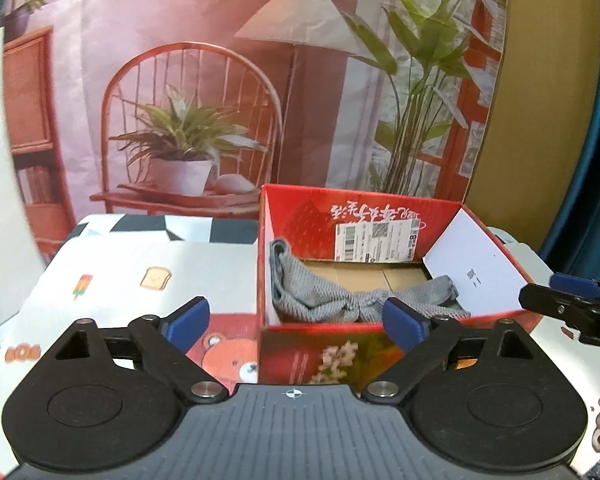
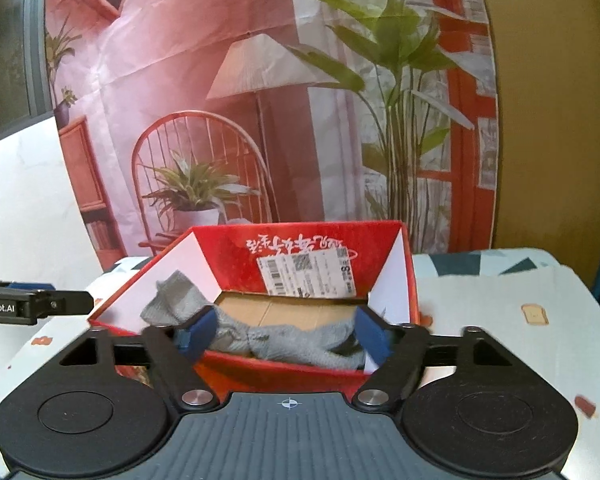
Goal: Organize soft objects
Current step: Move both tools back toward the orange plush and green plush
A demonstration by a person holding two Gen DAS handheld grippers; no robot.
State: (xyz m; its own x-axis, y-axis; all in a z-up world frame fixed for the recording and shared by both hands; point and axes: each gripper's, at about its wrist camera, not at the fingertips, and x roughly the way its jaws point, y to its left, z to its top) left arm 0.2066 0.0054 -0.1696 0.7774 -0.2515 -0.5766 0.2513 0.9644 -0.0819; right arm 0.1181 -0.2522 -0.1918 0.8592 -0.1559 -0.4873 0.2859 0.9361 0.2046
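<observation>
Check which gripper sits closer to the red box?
The right gripper: its fingers straddle the red box's near rim over the grey sock. The left gripper is offset left.

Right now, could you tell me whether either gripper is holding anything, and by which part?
Nothing is held. The left gripper and right gripper are both open and empty; the grey sock lies loose inside the red box.

1. The box (image 1: 332, 354) is red outside with a pale flower print; its inner flaps are white, its floor plain brown.
2. Inside the box, the socks (image 1: 320, 292) are knitted grey.
3. Under the box, the tablecloth (image 1: 112, 272) is white with toast, ice-lolly and bear motifs.
4. Beside the box, the gripper pads (image 1: 188, 320) are blue on black arms.
</observation>
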